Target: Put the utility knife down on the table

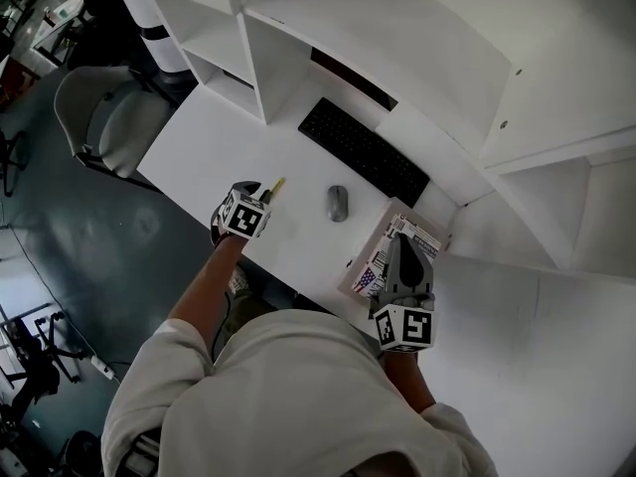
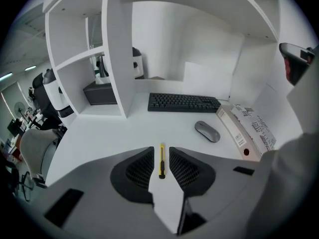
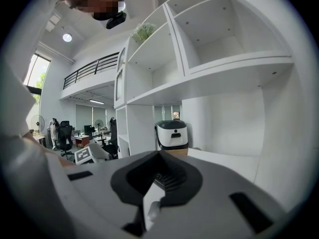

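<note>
The yellow utility knife [image 2: 161,161] lies flat on the white table [image 2: 99,133], its length running away from me. In the left gripper view it shows in the gap between the open jaws of my left gripper [image 2: 160,164], and the pads stand clear of it on both sides. From the head view the knife [image 1: 275,187] pokes out just beyond the left gripper [image 1: 250,203], near the table's front edge. My right gripper [image 1: 401,266] hovers over a printed box; its jaws [image 3: 160,169] are shut with nothing between them and point towards the shelves.
A black keyboard [image 1: 363,152] lies at the back, a grey mouse [image 1: 338,203] right of the knife, and the printed box [image 1: 378,261] further right. White shelf units [image 1: 238,38] rise behind the table. A grey chair [image 1: 104,117] stands off the table's left end.
</note>
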Motion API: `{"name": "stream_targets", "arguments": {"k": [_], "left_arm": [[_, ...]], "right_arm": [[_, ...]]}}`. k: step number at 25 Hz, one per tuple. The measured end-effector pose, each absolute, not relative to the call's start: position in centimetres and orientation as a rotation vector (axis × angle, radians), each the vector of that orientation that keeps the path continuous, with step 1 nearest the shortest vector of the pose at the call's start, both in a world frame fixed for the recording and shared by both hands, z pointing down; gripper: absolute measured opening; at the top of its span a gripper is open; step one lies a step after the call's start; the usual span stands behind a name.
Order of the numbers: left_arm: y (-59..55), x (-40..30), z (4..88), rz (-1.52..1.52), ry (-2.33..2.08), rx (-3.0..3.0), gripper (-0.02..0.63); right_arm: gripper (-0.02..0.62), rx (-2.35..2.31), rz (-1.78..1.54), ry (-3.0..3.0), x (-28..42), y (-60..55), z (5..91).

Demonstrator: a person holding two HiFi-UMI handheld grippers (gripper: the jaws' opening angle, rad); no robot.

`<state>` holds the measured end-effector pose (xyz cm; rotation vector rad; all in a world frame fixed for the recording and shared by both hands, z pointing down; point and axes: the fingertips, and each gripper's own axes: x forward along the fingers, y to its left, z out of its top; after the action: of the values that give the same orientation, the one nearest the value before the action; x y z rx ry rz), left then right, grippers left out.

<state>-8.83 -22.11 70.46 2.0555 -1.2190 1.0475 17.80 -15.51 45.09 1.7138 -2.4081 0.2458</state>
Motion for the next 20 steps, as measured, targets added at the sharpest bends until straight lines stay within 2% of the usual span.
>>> {"name": "stream_targets", "arguments": {"k": [11, 20], "left_arm": [[-21.6, -10.8, 64.6, 0.888, -1.341, 2.119, 0.089], [-20.0, -15.8, 57.8, 0.701, -1.543, 2.116, 0.08]], "right_arm": [[0.004, 1.622, 0.223, -2.497, 14.7, -17.1, 44.7], [0.003, 1.528, 0.191, -2.583, 10.7, -18.4, 44.0]]}}
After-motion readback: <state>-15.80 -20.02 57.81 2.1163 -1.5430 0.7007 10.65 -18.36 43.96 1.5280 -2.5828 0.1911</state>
